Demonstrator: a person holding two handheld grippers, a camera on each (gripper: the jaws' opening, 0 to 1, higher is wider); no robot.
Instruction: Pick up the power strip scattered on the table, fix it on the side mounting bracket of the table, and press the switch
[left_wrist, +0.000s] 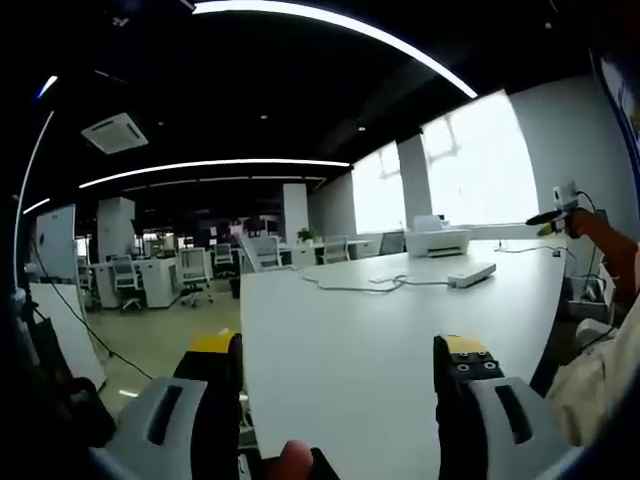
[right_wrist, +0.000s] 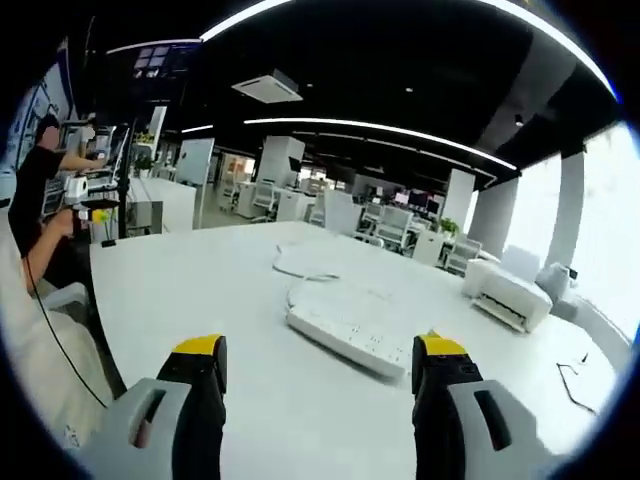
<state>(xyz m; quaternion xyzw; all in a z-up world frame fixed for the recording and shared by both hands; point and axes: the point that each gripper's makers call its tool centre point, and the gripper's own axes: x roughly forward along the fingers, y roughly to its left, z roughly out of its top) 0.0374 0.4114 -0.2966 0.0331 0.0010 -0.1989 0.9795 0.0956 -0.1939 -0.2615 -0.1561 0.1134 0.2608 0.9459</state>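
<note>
A white power strip (right_wrist: 350, 333) lies flat on the white table (right_wrist: 200, 290), its white cable (right_wrist: 310, 262) looping away behind it. My right gripper (right_wrist: 320, 362) hovers open just in front of the strip, with its yellow-tipped jaws apart and nothing between them. In the left gripper view the same power strip (left_wrist: 471, 273) lies far across the table (left_wrist: 380, 340), with its cable (left_wrist: 365, 284) trailing left. My left gripper (left_wrist: 340, 355) is open over the near table edge and holds nothing.
A white printer (left_wrist: 436, 238) (right_wrist: 508, 292) stands at the table's far side near the windows. A person (right_wrist: 45, 200) is at the table's left end in the right gripper view. Office desks and chairs (left_wrist: 190, 272) fill the room beyond.
</note>
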